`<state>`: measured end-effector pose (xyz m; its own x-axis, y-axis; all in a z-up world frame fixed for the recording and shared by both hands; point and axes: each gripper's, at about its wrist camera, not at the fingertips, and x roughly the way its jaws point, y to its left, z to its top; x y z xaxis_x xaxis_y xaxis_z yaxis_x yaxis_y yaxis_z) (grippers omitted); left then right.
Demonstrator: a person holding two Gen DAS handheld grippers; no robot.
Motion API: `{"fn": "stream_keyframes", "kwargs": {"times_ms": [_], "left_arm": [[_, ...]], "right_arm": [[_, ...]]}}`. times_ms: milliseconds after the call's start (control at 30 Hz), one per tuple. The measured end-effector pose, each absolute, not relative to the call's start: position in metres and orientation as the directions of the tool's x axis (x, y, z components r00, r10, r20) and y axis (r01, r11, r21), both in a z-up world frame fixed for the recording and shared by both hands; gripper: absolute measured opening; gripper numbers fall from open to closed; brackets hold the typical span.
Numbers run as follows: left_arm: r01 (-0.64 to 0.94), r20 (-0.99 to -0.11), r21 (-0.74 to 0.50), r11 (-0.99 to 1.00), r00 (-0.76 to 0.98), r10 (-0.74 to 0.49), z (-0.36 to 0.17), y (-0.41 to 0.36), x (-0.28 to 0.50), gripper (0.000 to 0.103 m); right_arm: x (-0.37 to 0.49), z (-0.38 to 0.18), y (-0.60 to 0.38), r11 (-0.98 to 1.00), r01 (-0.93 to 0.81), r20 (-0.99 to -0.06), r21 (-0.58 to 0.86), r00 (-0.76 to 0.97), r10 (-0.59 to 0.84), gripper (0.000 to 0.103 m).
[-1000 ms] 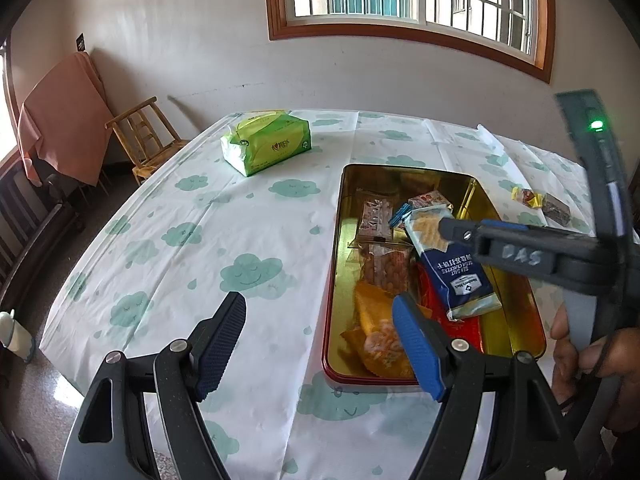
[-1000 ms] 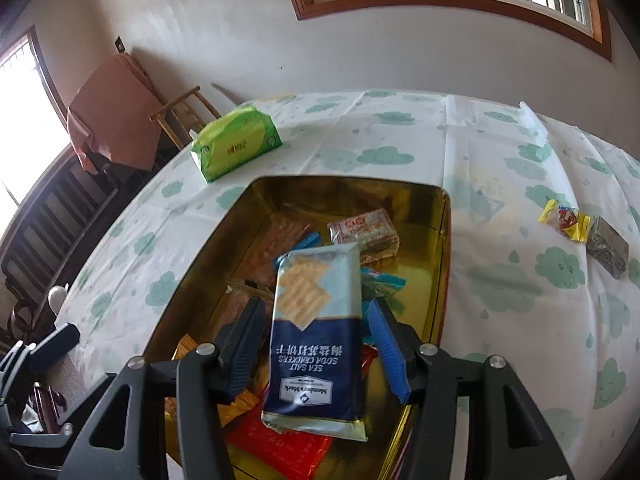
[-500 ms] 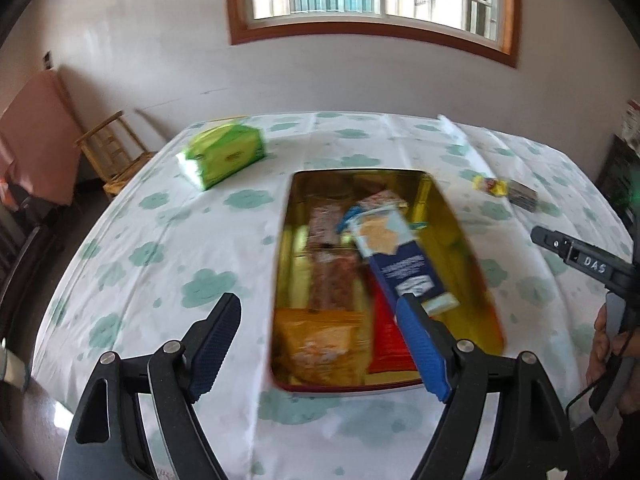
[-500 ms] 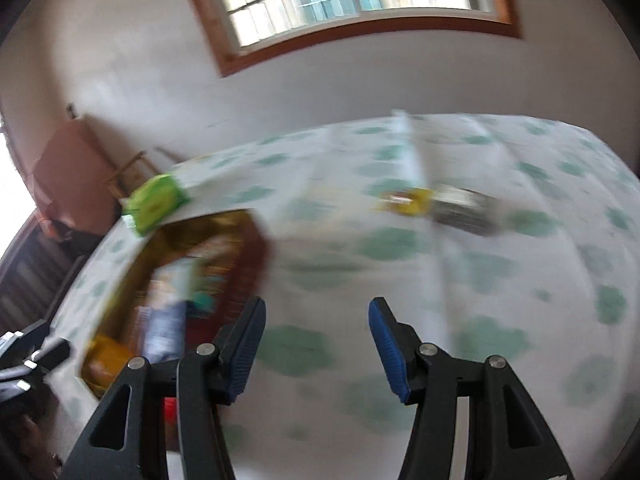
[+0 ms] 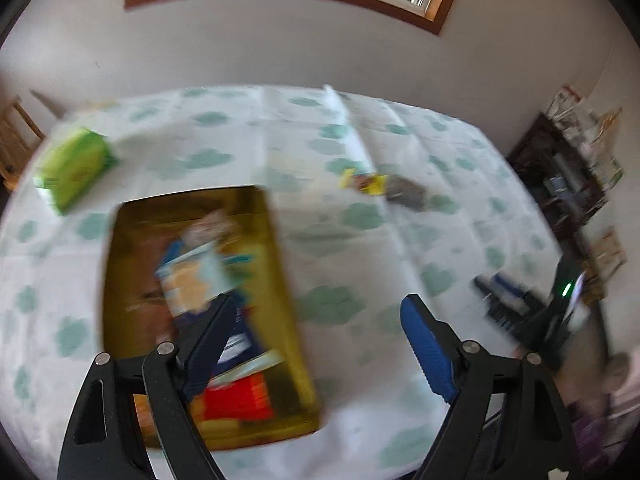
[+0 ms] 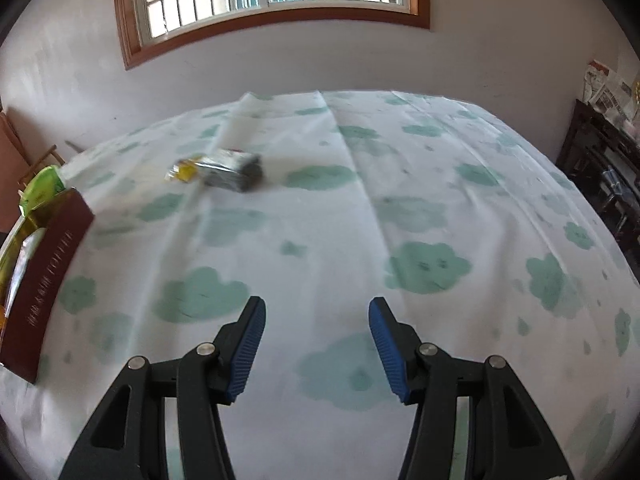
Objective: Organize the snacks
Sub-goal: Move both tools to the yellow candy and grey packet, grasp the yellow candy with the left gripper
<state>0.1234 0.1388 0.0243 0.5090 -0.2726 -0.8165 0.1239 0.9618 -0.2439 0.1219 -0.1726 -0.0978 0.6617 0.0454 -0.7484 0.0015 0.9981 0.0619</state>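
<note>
A gold tin (image 5: pixel 276 264) with dark red outer walls (image 6: pixel 44 284) holds several snack packs, with a blue cracker pack (image 5: pixel 200 276) on top. A yellow snack (image 5: pixel 364 182) and a grey packet (image 5: pixel 408 194) lie loose on the cloud-print tablecloth; they also show in the right wrist view, the yellow snack (image 6: pixel 184 171) beside the grey packet (image 6: pixel 232 170). My left gripper (image 5: pixel 316 320) is open and empty above the tin's right edge. My right gripper (image 6: pixel 316 320) is open and empty over bare cloth, well short of the loose snacks; it also shows at the right of the left wrist view (image 5: pixel 520 304).
A green tissue pack (image 5: pixel 74 166) lies at the table's far left. A wooden chair (image 5: pixel 16 140) stands beyond the left edge. A dark shelf (image 5: pixel 568 184) with clutter stands at the right by the wall. A window sits above the far wall.
Both grippers have swung to the right. The right gripper has left the blue cracker pack lying in the tin and now faces the loose snacks. Both views are blurred by motion.
</note>
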Motion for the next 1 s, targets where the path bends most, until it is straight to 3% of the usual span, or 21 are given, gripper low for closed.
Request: {"fn": "stream_keyframes", "kwargs": {"times_ms": [233, 433, 1000], "left_arm": [[0.087, -0.829, -0.389, 0.917, 0.401, -0.390, 0.020, 0.078, 0.221, 0.077], [-0.128, -0.843, -0.512, 0.850, 0.265, -0.468, -0.030, 0.052, 0.293, 0.042], [-0.420, -0.902, -0.430, 0.799, 0.240, -0.359, -0.091, 0.055, 0.351, 0.041]], "right_arm": [[0.124, -0.101, -0.186, 0.990, -0.002, -0.749, 0.138, 0.654, 0.106, 0.054], [0.124, -0.102, -0.195, 0.974, -0.006, -0.735, 0.226, 0.655, 0.175, 0.054], [0.121, -0.104, -0.212, 0.912, -0.058, -0.671, 0.405, 0.660, 0.340, 0.054]]}}
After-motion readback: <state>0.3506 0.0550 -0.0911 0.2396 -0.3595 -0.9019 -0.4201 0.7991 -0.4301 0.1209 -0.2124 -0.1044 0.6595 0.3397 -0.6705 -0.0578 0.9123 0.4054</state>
